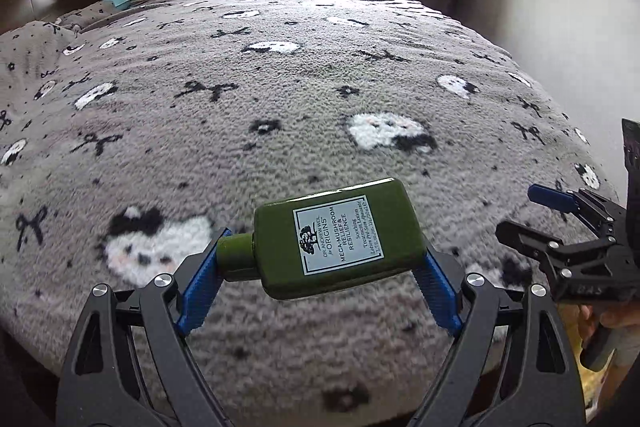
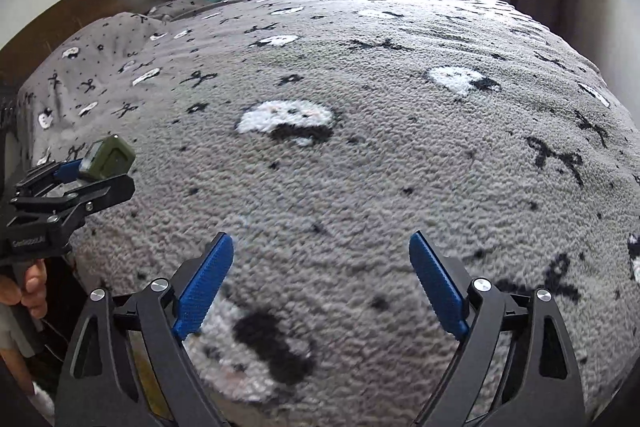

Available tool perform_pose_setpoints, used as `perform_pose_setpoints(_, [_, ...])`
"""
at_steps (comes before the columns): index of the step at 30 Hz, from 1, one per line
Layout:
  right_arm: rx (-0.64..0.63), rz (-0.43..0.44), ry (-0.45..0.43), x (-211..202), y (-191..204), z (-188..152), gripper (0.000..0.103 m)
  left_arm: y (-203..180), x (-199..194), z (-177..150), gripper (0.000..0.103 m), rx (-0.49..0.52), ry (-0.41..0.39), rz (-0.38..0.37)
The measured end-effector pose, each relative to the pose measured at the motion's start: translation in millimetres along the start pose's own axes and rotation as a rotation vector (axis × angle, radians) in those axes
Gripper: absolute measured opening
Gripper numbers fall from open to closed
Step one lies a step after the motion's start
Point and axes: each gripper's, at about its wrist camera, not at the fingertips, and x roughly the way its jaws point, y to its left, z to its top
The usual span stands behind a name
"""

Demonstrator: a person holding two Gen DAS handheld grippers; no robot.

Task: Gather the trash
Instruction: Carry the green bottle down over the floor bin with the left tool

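Left tongs [image 1: 320,259]: my blue pads clamp the green bottle [image 1: 340,239] by its cap end and its base, label up, lifted above the bed.
Right tongs [image 2: 320,283]: my pads stand wide apart with nothing between them, just right of the left tongs.
Bed blanket [image 2: 400,167]: grey, fuzzy, with black bows and white patches, under both tongs.

Green bottle [image 1: 338,241] white label "DR. ANDREW WEIL for ORIGINS, MEGA-MUSHROOM RELIEF & RESILIENCE", smaller print unclear
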Motion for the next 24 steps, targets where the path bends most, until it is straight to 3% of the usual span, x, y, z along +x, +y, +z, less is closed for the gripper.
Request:
perform_pose_setpoints(4, [-0.008, -0.003, -0.022, -29, 17, -28, 0.081, -12, -34, -33, 0.082, 0.032, -0.029, 0.003])
perform_pose_setpoints(10, [0.003, 0.014, -0.016, -63, 28, -76, 0.081, -34, -61, -80, 0.082, 0.064, -0.018, -0.053])
perform_pose_setpoints(15, [0.007, 0.028, 0.031, -75, 31, -111, 0.081, -47, -55, -123, 0.082, 0.072, 0.067, -0.09])
perform_pose_setpoints(24, [0.066, 0.022, 0.12, -59, 23, -161, 0.081, -47, -20, -182, 0.082, 0.033, 0.222, -0.086])
